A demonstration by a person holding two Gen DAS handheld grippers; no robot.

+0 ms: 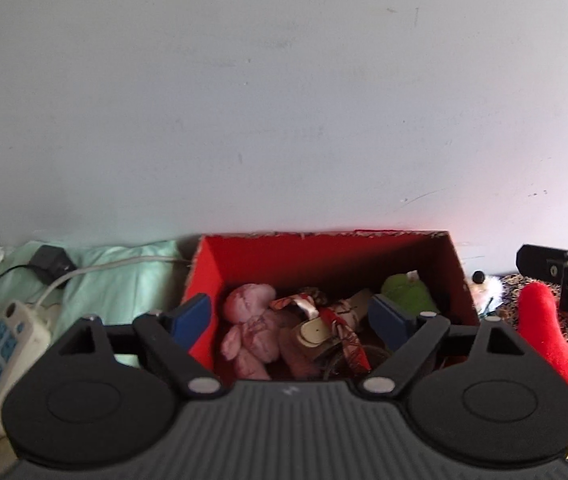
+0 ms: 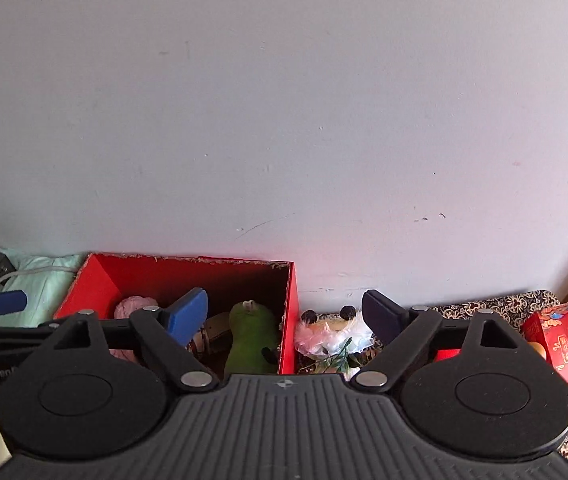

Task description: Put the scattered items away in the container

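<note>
- Your left gripper (image 1: pixel 290 316) hangs over the red cardboard box (image 1: pixel 324 254) with its blue pads spread wide and nothing between them.
- Inside the red box, under that gripper, lie a pink plush toy (image 1: pixel 248 320), a green plush (image 1: pixel 406 290) against the far right corner, and a jumble of cream and red-patterned items between the two (too tangled to name apart).
- Your right gripper (image 2: pixel 286 316) is also agape and empty; its left pad sits over the red box's interior, its right pad beyond the box's right wall.
- Just outside the box's right wall, between those pads, lies a white fluffy toy with two black pom-poms (image 2: pixel 334 334) and a sprig of green leaves on it; it touches or nearly touches the box.
- A red plush piece (image 1: pixel 548 332) lies further right of the box, beside your right gripper as the left camera sees it.
- A small red printed carton (image 2: pixel 558 344) stands well to the right of the box.
- The box rests against a pale, scuffed wall (image 1: pixel 284 100); right of it the surface is a dark floral-patterned cloth (image 2: pixel 496 304), left of it a mint-green fabric (image 1: pixel 124 276) carrying a white power strip (image 1: pixel 4 348) and a black adapter (image 1: pixel 50 264).
</note>
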